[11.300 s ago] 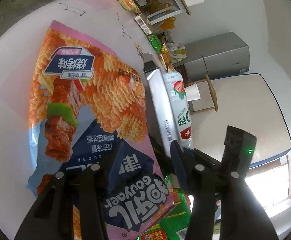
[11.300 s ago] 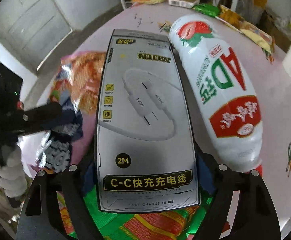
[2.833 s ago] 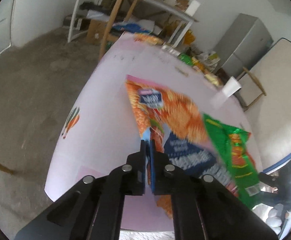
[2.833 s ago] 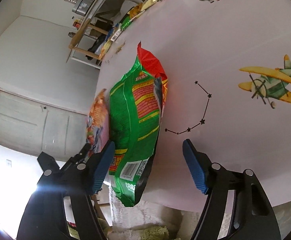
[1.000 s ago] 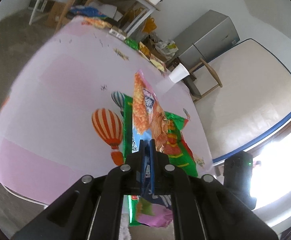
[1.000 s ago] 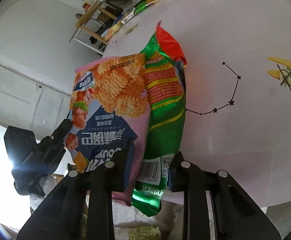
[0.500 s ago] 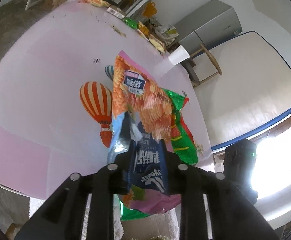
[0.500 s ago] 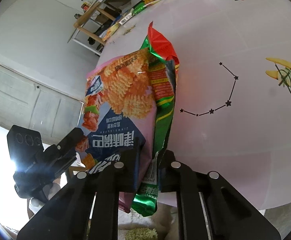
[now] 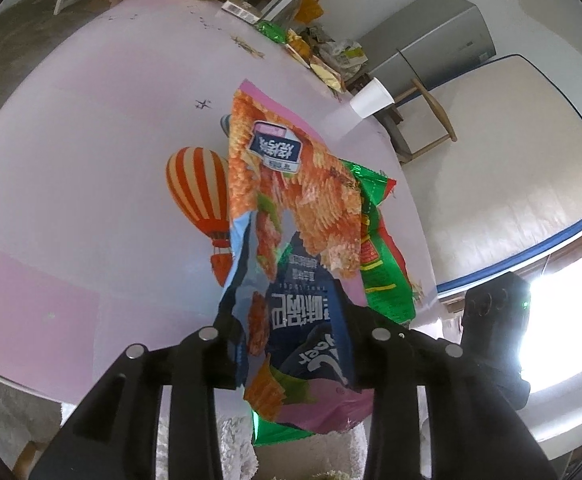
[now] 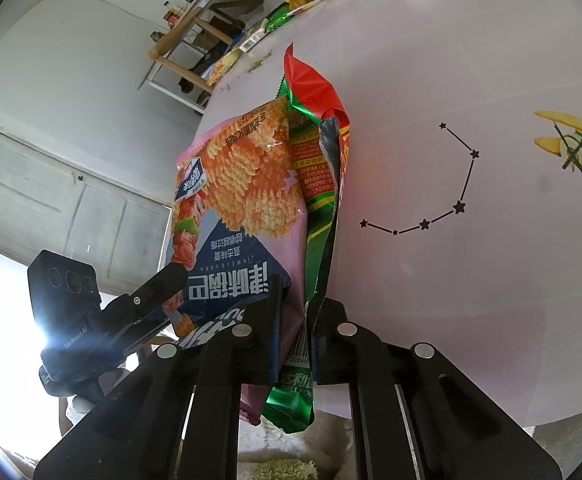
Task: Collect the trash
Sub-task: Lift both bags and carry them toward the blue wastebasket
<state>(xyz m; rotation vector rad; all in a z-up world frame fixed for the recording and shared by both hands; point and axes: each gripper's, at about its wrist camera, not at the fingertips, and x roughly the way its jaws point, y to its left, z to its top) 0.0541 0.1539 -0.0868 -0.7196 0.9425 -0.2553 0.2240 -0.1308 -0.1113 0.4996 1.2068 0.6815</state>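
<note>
While the right tongs [image 10: 294, 334] pinch the orange crisp bag [image 10: 235, 200] and green snack bag [image 10: 319, 184] together at the worktop's [image 10: 471, 80] near edge, the left tongs [image 9: 291, 336] have just been opening, parted around the orange bag, so the pair moves as one bundle.

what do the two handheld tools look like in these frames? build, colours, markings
Both are matte black two-finger tools, left tool and right tool, with flat angular plastic fingers, each carrying two round silver fasteners. Blue pads line the right tool's inner faces. Each carries a black boxy camera module: the left one shows lenses and small white lettering, the right one a green LED. No cables or sleeves visible.
</note>
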